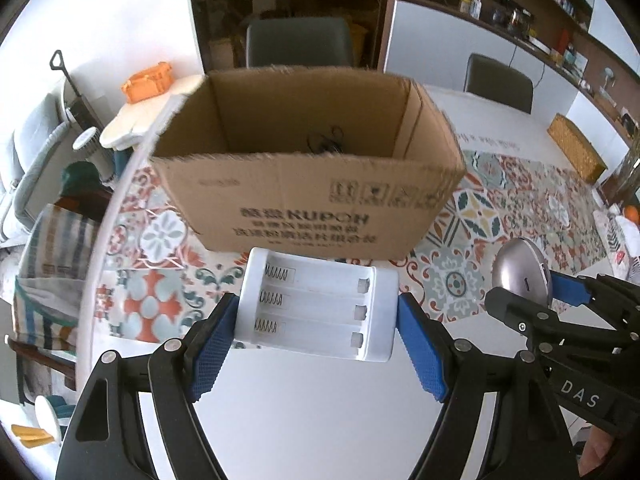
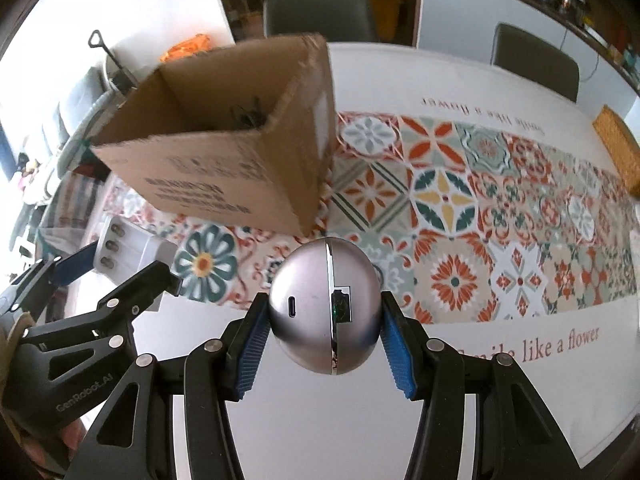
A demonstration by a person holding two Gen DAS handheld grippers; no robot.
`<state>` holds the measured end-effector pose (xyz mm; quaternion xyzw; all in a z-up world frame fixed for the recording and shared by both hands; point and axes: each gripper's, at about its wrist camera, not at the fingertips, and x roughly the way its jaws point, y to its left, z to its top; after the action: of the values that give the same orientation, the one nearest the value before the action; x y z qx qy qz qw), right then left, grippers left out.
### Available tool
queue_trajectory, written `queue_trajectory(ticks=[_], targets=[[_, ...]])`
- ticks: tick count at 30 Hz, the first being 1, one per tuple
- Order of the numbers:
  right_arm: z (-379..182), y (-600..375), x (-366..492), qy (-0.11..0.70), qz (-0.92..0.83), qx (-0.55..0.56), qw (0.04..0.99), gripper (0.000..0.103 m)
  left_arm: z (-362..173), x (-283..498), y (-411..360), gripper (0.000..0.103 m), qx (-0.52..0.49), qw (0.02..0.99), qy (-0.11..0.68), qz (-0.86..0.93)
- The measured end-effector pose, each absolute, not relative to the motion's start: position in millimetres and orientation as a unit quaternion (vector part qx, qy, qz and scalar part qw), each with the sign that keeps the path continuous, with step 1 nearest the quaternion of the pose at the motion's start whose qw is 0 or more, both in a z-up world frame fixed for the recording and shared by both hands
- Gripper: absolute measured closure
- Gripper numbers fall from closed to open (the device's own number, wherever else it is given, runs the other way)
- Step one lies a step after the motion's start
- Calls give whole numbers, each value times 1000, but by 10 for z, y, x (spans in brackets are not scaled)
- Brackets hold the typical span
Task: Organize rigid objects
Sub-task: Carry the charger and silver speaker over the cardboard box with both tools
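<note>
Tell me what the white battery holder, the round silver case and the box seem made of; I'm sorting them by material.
Battery holder: glossy white moulded plastic, with metal coil springs.
Silver case: smooth satin shell with soft highlights and a bright seam; metal or metallic-painted plastic, hard to tell.
Box: brown matte corrugated cardboard, with ragged cut top edges.

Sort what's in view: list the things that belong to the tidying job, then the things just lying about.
Part of the job:
- white battery charger, clamped in the left gripper
- round silver device, clamped in the right gripper
- open cardboard box, on the table

Just lying about:
- patterned tablecloth
- wicker basket
- grey chairs
- orange item
</note>
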<state>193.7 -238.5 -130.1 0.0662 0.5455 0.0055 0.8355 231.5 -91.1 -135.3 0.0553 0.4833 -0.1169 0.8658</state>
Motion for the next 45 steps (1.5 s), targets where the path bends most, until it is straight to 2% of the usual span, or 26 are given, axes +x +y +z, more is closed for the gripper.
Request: queue_trajectory(ticks=[18,35,45], targets=[[-522,-1973,1939,473,26,65,878,50,-640,2312,-515,24,53,899,421,-106],[-176,-1791,2294,430,29,52,901,50,-213,2591,-430,24,67,920,373,-103],[-108,-1805,2620,424,27,54,904,50,-199,3005,-418,24,66,918,377,-105]])
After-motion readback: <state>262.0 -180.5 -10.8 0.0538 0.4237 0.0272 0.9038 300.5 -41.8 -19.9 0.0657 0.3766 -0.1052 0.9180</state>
